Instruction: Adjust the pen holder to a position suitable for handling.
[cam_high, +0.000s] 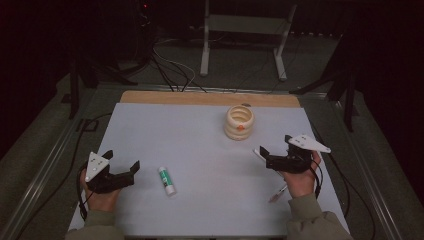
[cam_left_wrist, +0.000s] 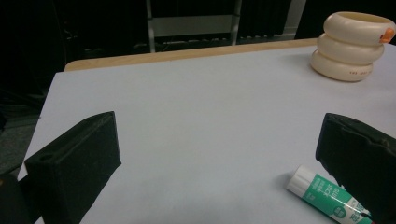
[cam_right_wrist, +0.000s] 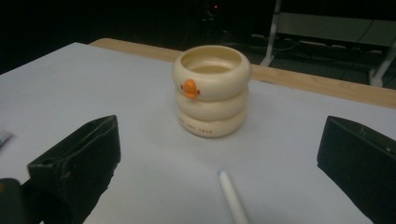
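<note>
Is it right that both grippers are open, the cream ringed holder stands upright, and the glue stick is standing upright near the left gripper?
Not quite. The glue stick is lying flat on the table, as the high view shows. The rest holds: the left gripper and right gripper are open, and the cream ringed holder stands upright.

You are working at a table (cam_high: 200, 120) covered in a pale grey-white sheet, its bare wooden edge (cam_high: 210, 98) showing at twelve o'clock. Beyond it, a white metal frame (cam_high: 245, 30) is standing on a dull green floor (cam_high: 240, 70), with dark cables (cam_high: 165, 65) trailing at eleven o'clock. Black stand legs (cam_high: 345, 85) are flanking you at two o'clock. The room is lying in near darkness.
</note>
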